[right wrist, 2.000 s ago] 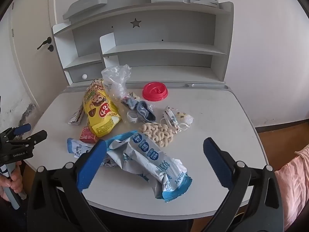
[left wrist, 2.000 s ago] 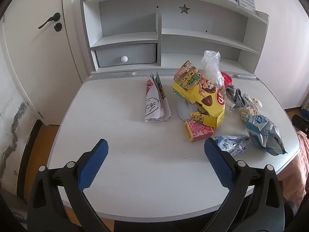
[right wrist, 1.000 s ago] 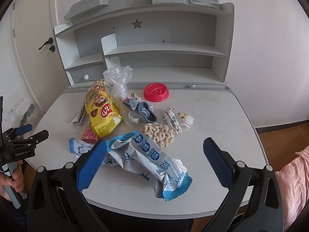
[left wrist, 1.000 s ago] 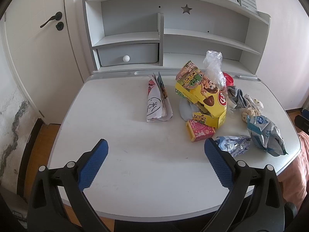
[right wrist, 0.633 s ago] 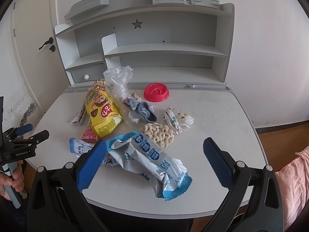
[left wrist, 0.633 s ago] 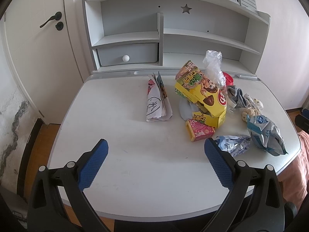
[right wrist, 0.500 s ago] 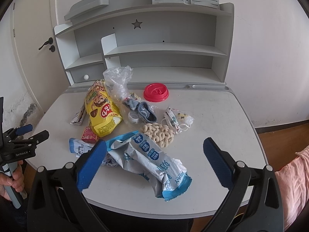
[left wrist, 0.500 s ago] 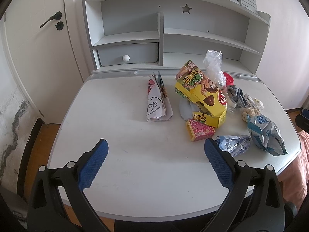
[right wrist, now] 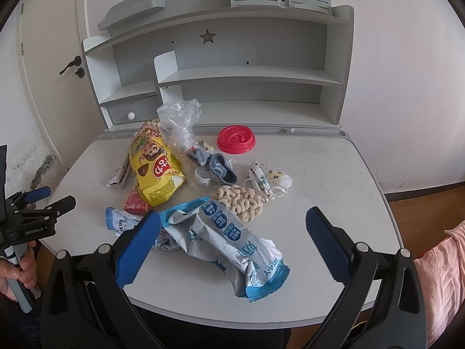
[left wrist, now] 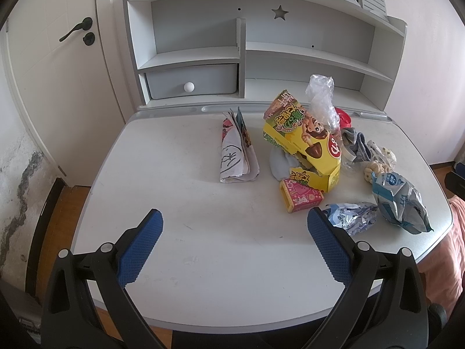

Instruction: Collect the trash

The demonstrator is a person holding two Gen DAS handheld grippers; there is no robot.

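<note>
Nothing has shifted since a second ago; my grippers hover as before. My right gripper (right wrist: pixel 232 229) hangs over the desk (right wrist: pixel 334 174) with jaws spread wide and empty, the torn blue-and-silver snack bag (right wrist: pixel 229 232) lying directly between them, spilled puffs (right wrist: pixel 239 200) just beyond. My left gripper (left wrist: pixel 234 232) is likewise wide open over bare desk, with the yellow snack box (left wrist: pixel 305 141) and pink box (left wrist: pixel 300 199) ahead to its right.

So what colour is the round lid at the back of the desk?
The lid is red; the right wrist view shows it best.
</note>
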